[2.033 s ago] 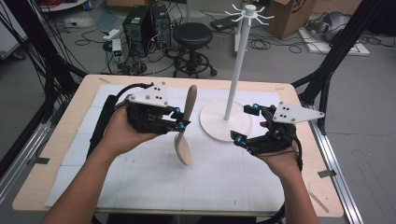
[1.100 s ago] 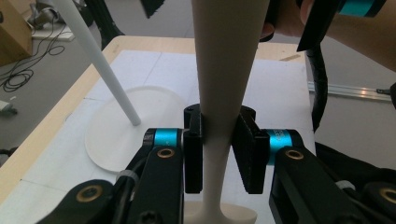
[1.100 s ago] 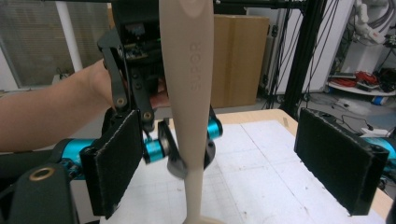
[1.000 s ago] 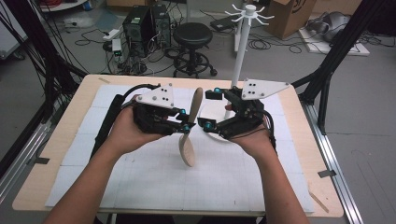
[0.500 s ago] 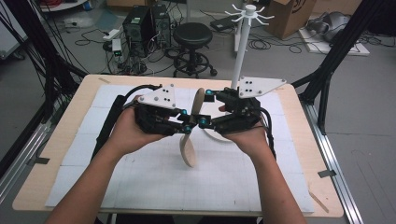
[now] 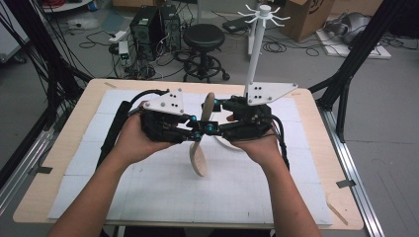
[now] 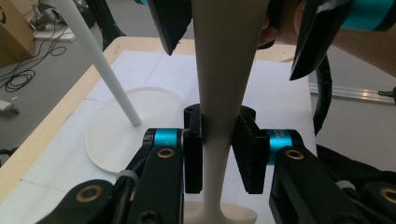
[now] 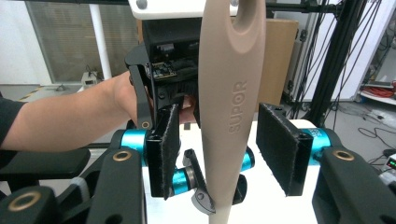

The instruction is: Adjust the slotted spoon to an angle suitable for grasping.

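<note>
- The left gripper is clamped on the thin neck of a beige spoon; in the left gripper view both pads press the neck from either side.
- The spoon stands nearly upright above the middle of the table, its handle end up and its bowl low, near the white mat.
- The right gripper faces the left one from the right; its jaws have just been closing, with the spoon's handle between them.
- In the right gripper view the pads stand clear of the handle on both sides, the left pad nearer to it, so the jaws are half wide and not yet gripping.
- The handle bears the word SUPOR and has a hole at its top.
- A white stand rises just beyond the right gripper, on the far side of the table; its round base lies on the mat in the left gripper view.
- Both hands hold the grippers close together, near mid-table.
</note>
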A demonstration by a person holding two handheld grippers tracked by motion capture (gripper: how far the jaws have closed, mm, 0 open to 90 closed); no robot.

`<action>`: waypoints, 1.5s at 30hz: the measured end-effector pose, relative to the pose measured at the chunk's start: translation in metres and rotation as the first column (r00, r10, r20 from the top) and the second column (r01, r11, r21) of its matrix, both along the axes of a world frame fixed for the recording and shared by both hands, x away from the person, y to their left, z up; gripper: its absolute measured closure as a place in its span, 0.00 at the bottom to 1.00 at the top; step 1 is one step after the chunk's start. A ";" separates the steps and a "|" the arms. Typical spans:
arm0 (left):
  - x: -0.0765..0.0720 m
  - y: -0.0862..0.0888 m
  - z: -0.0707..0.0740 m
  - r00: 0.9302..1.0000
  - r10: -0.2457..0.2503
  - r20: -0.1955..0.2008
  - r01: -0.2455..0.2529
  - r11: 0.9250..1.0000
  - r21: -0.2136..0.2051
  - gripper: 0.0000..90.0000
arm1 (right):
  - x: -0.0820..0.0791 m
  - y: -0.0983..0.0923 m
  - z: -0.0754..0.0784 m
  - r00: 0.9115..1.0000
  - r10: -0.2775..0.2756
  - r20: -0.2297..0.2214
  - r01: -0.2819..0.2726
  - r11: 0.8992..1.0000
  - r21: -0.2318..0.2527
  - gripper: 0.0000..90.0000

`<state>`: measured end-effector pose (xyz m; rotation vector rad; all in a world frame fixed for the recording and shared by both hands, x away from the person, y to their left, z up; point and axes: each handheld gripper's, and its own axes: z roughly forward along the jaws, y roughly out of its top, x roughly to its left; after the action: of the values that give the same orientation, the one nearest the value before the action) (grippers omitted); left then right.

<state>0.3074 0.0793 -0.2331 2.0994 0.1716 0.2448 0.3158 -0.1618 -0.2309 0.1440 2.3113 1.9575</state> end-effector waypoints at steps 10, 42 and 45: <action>0.001 0.001 -0.003 1.000 -0.006 0.001 0.006 1.000 -0.003 0.83 | 0.000 0.002 -0.001 1.000 -0.007 0.017 0.007 1.000 0.000 0.74; 0.000 0.020 -0.012 0.982 0.190 -0.006 -0.189 0.973 -0.129 0.44 | -0.006 -0.014 0.006 0.996 -0.089 0.004 0.089 0.996 0.031 0.76; 0.001 0.025 -0.016 0.974 0.226 -0.014 -0.226 0.966 -0.126 0.38 | -0.007 -0.018 0.006 0.995 -0.096 0.000 0.096 0.995 0.032 0.76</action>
<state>0.3082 0.1046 -0.2494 1.9525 0.4175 0.3608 0.3089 -0.1799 -0.2245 0.2517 2.2283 1.9478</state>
